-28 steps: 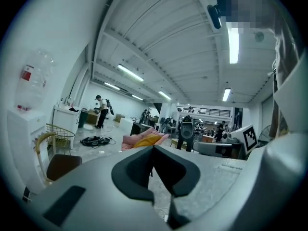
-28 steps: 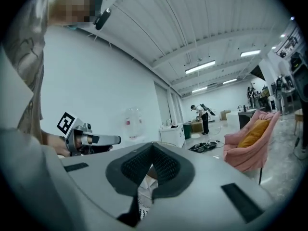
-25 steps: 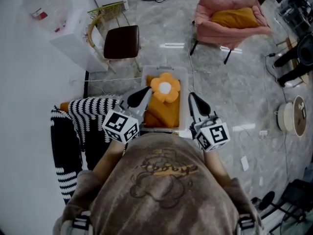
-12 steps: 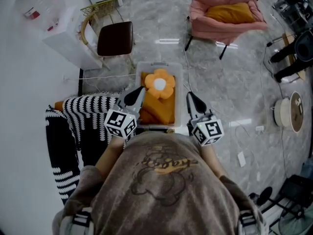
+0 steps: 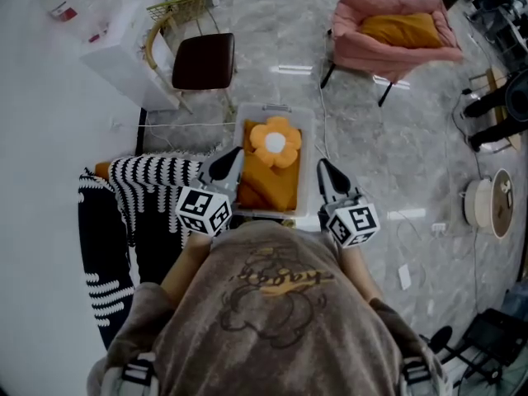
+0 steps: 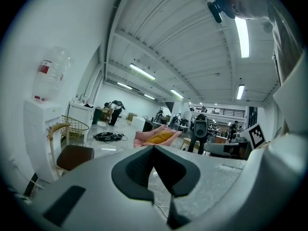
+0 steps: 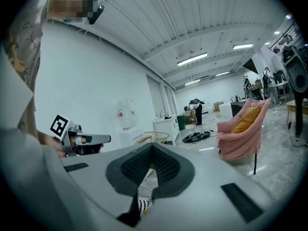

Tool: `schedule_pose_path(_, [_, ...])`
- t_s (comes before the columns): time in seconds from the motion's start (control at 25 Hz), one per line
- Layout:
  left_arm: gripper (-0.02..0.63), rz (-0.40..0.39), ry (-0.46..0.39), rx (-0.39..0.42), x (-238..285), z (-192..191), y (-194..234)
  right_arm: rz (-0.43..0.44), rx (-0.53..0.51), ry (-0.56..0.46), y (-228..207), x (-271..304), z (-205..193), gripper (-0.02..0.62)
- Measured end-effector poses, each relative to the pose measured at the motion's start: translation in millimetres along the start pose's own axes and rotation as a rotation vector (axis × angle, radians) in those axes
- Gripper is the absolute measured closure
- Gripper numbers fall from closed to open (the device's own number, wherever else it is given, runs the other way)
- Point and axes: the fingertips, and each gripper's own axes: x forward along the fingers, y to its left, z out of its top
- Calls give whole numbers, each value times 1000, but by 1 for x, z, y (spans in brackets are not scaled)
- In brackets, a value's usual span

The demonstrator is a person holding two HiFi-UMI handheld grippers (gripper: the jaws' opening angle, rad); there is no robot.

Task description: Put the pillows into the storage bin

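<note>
Both grippers have sunk slightly since a second ago. The left gripper (image 5: 233, 153) hangs at the left wall of the clear plastic storage bin (image 5: 309, 134) and the right gripper (image 5: 323, 165) at its right wall. Each has its jaws clenched together with nothing between them. Inside the bin, the orange flower-shaped pillow with a white centre (image 5: 275, 141) lies on top of the plain orange pillow (image 5: 272, 186). A black-and-white striped fabric (image 5: 157, 176) lies just left of the bin. Well beyond, a pink armchair (image 5: 388, 52) holds an orange cushion (image 5: 404, 28).
</note>
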Motion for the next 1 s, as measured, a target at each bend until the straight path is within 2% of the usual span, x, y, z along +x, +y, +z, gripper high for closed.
schedule_pose_path(0.44, [603,23,0,-24,5,4,11,11,-16,17,-1,19,-4,593])
schedule_pose_path(1.0, [603,35,9,-9,5,3,18,13,-12,33,-4,20,-8,592])
